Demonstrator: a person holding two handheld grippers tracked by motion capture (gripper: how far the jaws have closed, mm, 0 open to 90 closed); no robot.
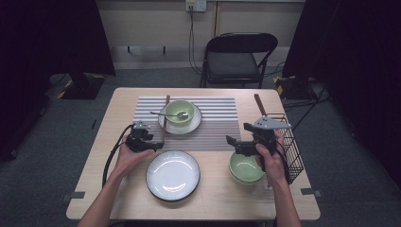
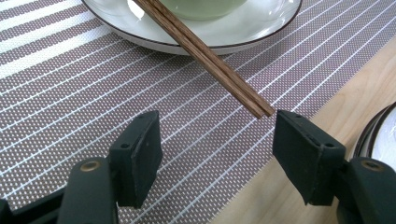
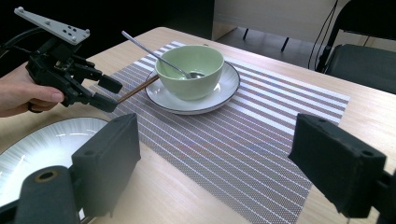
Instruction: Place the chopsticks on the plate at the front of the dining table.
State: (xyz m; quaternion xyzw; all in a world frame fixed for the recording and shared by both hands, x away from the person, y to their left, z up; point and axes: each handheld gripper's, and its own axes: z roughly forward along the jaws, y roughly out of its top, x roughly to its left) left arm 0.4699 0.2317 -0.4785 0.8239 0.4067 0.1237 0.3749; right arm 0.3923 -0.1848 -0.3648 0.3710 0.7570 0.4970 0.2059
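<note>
Wooden chopsticks point(image 2: 205, 53) between open left tongs point(image 2: 217, 140)

The chopsticks point(image 2: 205, 56) ran off the left gripper view's top edge, far ends unseen. The large plate point(image 3: 42, 149) was cut by the right gripper view's left edge.

My table point(image 1: 118, 101) is pale wood and fills the middle of the high view, standing on grey carpet. A grey-and-white striped placemat point(image 1: 222, 124) lies flat across its upper centre. Directly on the bare wood in the lower centre of the frame sits a large white plate with a dark rim point(image 1: 173, 175), just below the mat's near edge. To its right, at the lower right, rests an empty green bowl point(image 1: 245, 168), and touching that bowl's right side a black wire basket point(image 1: 292, 153) stands along the table's right edge.
</note>
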